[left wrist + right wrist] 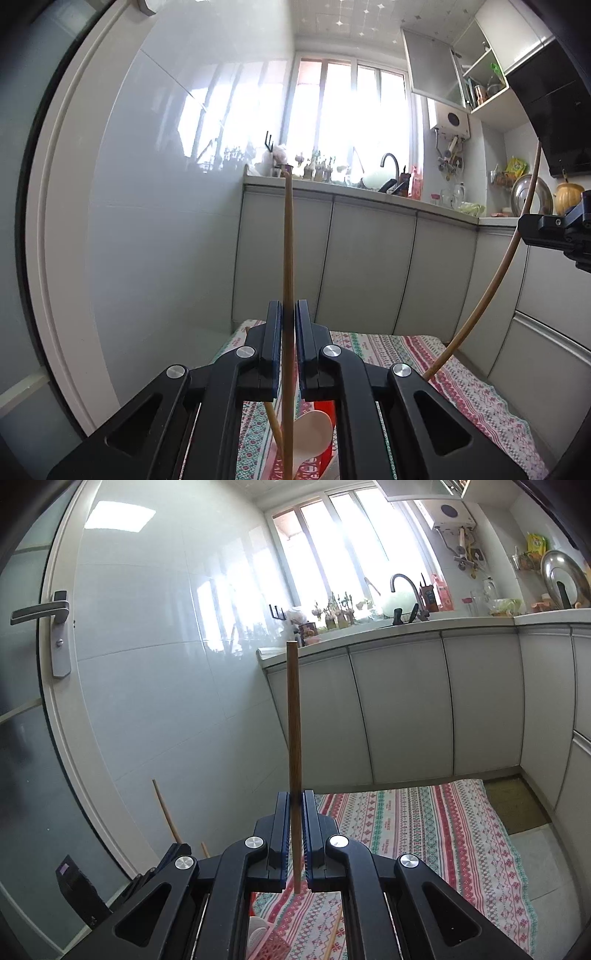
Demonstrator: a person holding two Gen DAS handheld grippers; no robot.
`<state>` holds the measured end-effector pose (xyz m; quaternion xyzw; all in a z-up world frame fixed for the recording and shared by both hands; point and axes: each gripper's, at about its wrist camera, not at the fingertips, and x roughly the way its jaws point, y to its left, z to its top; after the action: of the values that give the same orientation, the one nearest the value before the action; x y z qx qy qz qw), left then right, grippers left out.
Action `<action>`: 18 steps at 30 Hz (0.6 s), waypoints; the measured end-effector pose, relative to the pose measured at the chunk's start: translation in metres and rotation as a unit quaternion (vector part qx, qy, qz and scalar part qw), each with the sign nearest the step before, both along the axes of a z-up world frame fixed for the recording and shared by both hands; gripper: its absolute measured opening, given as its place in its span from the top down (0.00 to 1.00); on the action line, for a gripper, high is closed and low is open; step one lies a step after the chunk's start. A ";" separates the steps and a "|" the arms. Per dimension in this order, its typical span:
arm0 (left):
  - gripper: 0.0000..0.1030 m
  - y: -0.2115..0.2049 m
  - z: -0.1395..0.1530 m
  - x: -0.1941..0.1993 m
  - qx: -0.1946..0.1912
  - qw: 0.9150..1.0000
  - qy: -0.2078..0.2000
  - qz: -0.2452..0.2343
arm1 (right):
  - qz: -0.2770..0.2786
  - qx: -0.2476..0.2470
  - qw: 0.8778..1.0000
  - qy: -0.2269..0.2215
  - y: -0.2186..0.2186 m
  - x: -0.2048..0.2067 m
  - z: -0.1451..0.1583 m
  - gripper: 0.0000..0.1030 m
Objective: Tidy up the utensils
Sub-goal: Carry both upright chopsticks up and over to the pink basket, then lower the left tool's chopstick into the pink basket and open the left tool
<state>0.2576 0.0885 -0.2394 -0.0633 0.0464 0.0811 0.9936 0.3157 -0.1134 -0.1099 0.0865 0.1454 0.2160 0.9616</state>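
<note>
My left gripper [287, 314] is shut on a wooden chopstick [287, 251] that stands upright between its pads. Below it lie a white plastic spoon [312, 430], a red holder [327, 410] and another chopstick [274, 424]. My right gripper [296, 805] is shut on a second upright wooden chopstick [294, 720]. The right gripper also shows at the right edge of the left wrist view [554, 229], with its chopstick [491, 291] curving down. The left gripper shows at the lower left of the right wrist view [173, 853], with its chopstick [166, 812]. A red basket [273, 945] and a chopstick [332, 934] lie below.
A patterned cloth [424, 834] covers the table under both grippers. White cabinets [399, 701] and a counter with a sink tap [404, 583] stand beyond. A tiled wall [166, 664] and a door with a handle [40, 613] are at the left.
</note>
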 end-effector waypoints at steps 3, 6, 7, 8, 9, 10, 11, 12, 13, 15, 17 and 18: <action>0.92 0.000 0.000 -0.001 0.000 1.000 0.007 -0.003 | 0.000 0.003 1.000 -0.001 -0.002 -0.002 0.000 0.94; 0.90 0.005 0.004 -0.001 -0.016 1.000 0.018 -0.008 | 0.004 0.006 1.000 -0.001 -0.003 -0.003 0.000 0.94; 0.87 0.008 0.007 -0.002 -0.028 0.999 0.022 -0.011 | 0.007 0.007 1.000 -0.001 -0.002 -0.004 0.001 0.94; 0.85 0.011 0.011 -0.003 -0.040 0.999 0.023 -0.013 | 0.011 0.007 1.000 -0.002 -0.002 -0.005 0.001 0.94; 0.81 0.015 0.016 -0.005 -0.051 0.998 0.021 -0.014 | 0.015 0.007 1.000 -0.003 -0.001 -0.006 0.001 0.94; 0.77 0.020 0.022 -0.010 -0.061 0.998 0.017 -0.013 | 0.020 0.008 1.000 -0.002 -0.001 -0.007 0.002 0.94; 0.74 0.025 0.028 -0.014 -0.075 0.997 0.010 -0.012 | 0.025 0.010 1.000 -0.001 0.001 -0.008 0.002 0.94; 0.70 0.030 0.035 -0.018 -0.088 0.996 0.005 -0.012 | 0.031 0.011 0.999 0.001 0.002 -0.009 0.001 0.94; 0.66 0.035 0.040 -0.022 -0.103 0.995 0.001 -0.012 | 0.036 0.012 0.999 0.002 0.003 -0.009 0.001 0.94; 0.64 0.046 0.048 -0.028 -0.125 0.992 -0.001 -0.012 | 0.047 0.016 0.999 0.007 0.006 -0.010 -0.001 0.94; 0.63 0.055 0.054 -0.030 -0.139 0.990 0.004 -0.013 | 0.056 0.018 0.998 0.014 0.010 -0.009 -0.003 0.94; 0.63 0.060 0.055 -0.029 -0.147 0.989 0.009 -0.017 | 0.058 0.017 0.998 0.016 0.012 -0.010 -0.004 0.94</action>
<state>0.2283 0.1487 -0.1846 -0.2074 0.0678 0.0571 0.9742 0.3061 -0.1011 -0.1139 0.0976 0.1614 0.2727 0.9434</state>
